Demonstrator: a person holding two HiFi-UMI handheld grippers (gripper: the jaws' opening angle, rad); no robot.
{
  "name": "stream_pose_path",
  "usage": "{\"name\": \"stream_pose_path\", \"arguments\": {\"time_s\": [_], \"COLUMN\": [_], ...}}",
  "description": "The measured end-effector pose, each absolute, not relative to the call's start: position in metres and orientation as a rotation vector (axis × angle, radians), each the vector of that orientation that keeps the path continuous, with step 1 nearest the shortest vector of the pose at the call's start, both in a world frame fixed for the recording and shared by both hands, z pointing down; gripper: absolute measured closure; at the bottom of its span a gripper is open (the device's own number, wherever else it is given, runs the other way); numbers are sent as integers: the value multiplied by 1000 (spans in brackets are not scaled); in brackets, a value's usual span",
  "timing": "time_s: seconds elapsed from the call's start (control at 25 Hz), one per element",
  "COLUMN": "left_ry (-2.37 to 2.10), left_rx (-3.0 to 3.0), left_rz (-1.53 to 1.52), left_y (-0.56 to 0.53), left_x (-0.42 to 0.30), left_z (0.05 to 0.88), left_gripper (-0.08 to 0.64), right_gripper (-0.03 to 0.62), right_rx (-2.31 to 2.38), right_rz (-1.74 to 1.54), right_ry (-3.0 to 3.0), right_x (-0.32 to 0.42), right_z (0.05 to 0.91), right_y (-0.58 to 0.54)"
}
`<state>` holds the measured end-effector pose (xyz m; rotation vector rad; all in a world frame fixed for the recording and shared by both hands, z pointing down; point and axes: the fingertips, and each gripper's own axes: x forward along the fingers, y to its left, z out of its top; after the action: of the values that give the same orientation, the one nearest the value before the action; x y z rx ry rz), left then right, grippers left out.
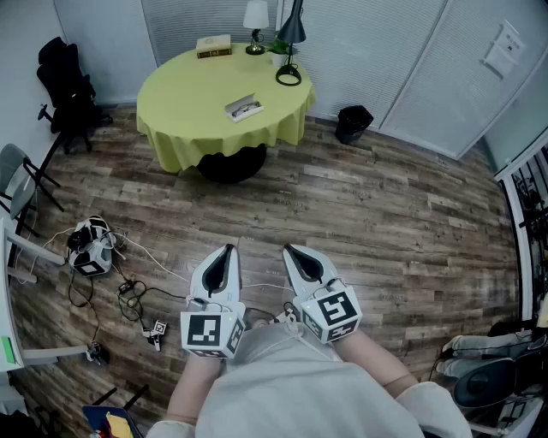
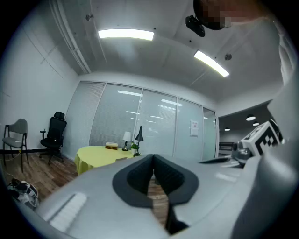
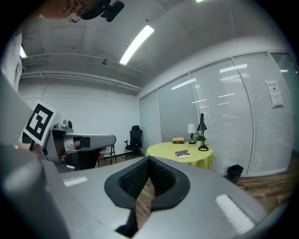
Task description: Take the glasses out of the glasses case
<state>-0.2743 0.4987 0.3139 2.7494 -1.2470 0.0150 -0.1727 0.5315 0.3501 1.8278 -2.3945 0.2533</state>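
The glasses case (image 1: 244, 108) lies open on the round table with the yellow cloth (image 1: 184, 85), far across the room, with something dark inside it. In the right gripper view the glasses case (image 3: 182, 154) shows small on the table (image 3: 175, 158). Both grippers are held close to the person's body, well short of the table. My left gripper (image 1: 229, 249) is shut with nothing in it. My right gripper (image 1: 289, 251) is also shut and empty. In the left gripper view the table (image 2: 96, 154) is far off beyond the left gripper (image 2: 153, 158).
On the table's far edge stand a box (image 1: 213, 45), a white lamp (image 1: 255, 21), a black desk lamp (image 1: 291, 43) and a small plant (image 1: 278, 49). A black bin (image 1: 352, 122) sits to the table's right. An office chair (image 1: 64, 85) and floor cables (image 1: 128, 291) are at the left.
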Motion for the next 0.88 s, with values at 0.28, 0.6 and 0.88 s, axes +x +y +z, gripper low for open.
{"name": "stream_pose_path", "arguments": {"time_s": [0.28, 0.6, 0.88], "left_ry": [-1266, -1259, -1274], "left_rx": [2742, 2728, 2660], "left_rz": [12, 16, 52], "left_y": [484, 474, 448], "left_x": [-285, -293, -292], "left_z": [318, 329, 351], "left_gripper": [554, 554, 554], "right_gripper": [594, 594, 593], "right_rx": [1820, 1847, 1806], "right_rz": [270, 343, 397], "right_ry": [-2381, -2355, -2308], "right_x": [-178, -181, -168], "right_z": [356, 367, 388], "right_y": [516, 503, 482]}}
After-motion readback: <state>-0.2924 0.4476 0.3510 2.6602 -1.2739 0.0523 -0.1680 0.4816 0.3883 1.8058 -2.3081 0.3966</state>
